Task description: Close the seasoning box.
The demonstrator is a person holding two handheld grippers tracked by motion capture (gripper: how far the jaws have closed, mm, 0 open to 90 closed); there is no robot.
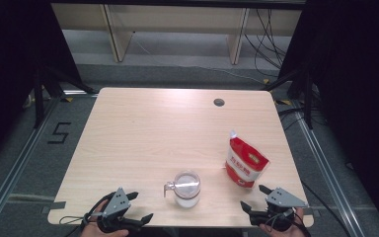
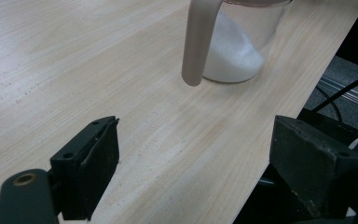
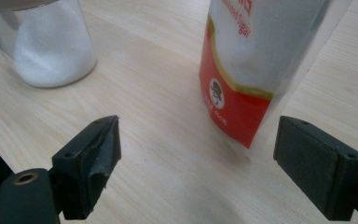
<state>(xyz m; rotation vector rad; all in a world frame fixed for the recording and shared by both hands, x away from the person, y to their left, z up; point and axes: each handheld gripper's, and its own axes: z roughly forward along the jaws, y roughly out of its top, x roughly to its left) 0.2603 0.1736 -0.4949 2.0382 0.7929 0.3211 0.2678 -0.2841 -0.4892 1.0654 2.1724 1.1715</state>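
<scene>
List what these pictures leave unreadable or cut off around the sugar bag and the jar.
- Red-and-white sugar bag: top cut off by the right gripper view's upper edge; its print is too small in the high view.
- Clear glass jar of white granules: lid cut off by the left gripper view's upper edge.

Left gripper low at near-left edge, fingers wide apart and holding nothing, right gripper low at near-right edge, fingers also spread wide, both hand-held
</scene>
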